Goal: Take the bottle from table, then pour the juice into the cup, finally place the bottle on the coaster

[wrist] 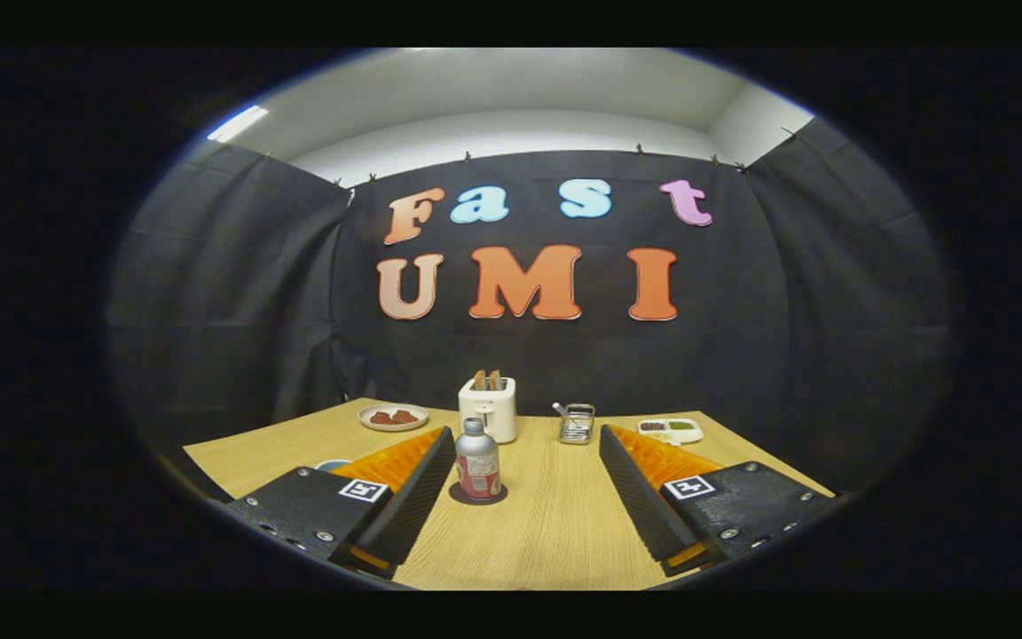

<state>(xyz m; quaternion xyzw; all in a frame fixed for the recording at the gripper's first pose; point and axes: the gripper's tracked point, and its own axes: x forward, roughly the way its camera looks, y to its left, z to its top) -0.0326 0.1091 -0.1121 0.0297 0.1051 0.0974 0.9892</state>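
Nearest, the tool (520, 497) stands wide open, gripping nothing. Ahead, by its left finger, a silver bottle (477, 461) with red label stands upright on a dark coaster (478, 497) on the surface (546, 532).

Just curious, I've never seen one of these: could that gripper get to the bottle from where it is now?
Probably yes. The gripper is open, and the bottle stands upright on the dark coaster by the left finger, with bare table between the fingers.

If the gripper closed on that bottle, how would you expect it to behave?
The bottle stands upright on a dark coaster, tall and narrow, so probably tippy. Its smooth body looks slippery. The gripper is open, with the bottle near its left finger.
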